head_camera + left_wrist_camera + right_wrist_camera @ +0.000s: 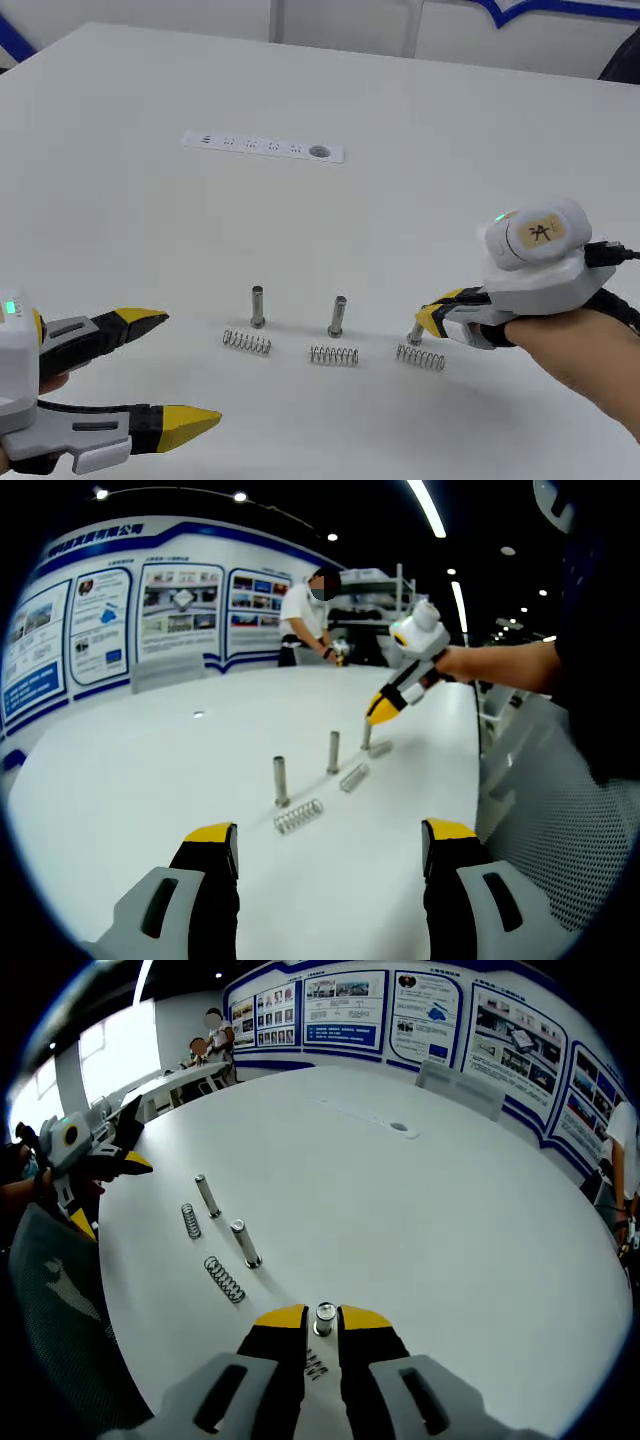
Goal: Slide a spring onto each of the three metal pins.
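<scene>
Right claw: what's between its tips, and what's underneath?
The right claw flanks a bare metal pin; whether it grips is unclear. A spring lies on the table beneath, partly covered by the jaws.

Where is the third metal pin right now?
The third pin stands at the right end of the row in the head view, between the tips of the right tongs, with a spring lying just in front of it.

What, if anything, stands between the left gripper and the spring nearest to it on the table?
Nothing visible does. In the left gripper view, bare table lies between the open left gripper and the left spring. That spring lies flat on the gripper's side of the upright left pin.
</scene>
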Demonstrator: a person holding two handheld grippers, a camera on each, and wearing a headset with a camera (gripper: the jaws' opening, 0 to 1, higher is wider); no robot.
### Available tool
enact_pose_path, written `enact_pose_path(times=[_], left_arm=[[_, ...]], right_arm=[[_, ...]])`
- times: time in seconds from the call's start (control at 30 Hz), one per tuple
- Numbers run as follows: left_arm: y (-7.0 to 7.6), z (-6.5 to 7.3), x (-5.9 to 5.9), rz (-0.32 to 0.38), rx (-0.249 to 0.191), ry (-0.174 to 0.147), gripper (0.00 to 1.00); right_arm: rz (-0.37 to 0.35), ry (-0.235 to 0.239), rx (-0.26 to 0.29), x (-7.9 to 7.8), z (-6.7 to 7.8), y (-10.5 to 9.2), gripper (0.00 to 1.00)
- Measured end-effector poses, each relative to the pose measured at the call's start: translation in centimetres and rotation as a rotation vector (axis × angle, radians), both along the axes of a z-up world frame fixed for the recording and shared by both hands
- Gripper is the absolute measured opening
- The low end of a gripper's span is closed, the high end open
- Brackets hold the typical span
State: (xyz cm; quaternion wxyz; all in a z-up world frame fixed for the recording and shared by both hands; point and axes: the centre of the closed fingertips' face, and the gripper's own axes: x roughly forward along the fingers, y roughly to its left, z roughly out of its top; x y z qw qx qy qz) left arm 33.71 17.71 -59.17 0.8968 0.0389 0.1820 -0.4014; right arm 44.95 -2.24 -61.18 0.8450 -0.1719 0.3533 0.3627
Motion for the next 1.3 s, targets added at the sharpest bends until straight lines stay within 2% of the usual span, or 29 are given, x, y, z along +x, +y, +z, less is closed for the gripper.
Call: enact_pose_path(times=[0.13, 0.4, 0.5, 0.73, 0.97, 1.3], left_arm=[[-0.1, 0.0, 0.0, -0.002, -0.002, 0.001, 0.76], [-0.1, 0.3, 0.1, -0.003, -0.003, -0.005, 0.76], [-0.1, 0.3, 0.0, -0.005, -0.002, -0.006, 0.76], [-0.1, 0.1, -0.1, -0.003, -0.001, -0.004, 0.76], [-0.2, 0.2, 0.0, -0.006, 0.001, -0.005, 0.76], [-0.1, 0.2, -0.2, 0.0, 0.008, 0.0, 0.76]], right_arm=[[0.002, -0.004, -0.005, 0.0, 0.1, -0.2, 0.13], [0.016, -0.04, 0.026, -0.2, 1.3, -1.0, 0.15], [0.028, -0.037, 0.024, -0.3, 0.9, -2.0, 0.16], [0.141, -0.019, 0.0, -1.2, 0.0, -3.2, 0.17], [0.273, 0.021, -0.018, -2.4, -1.6, -2.4, 0.17], [0.378, 0.024, -0.08, -3.1, -3.6, -2.2, 0.17]])
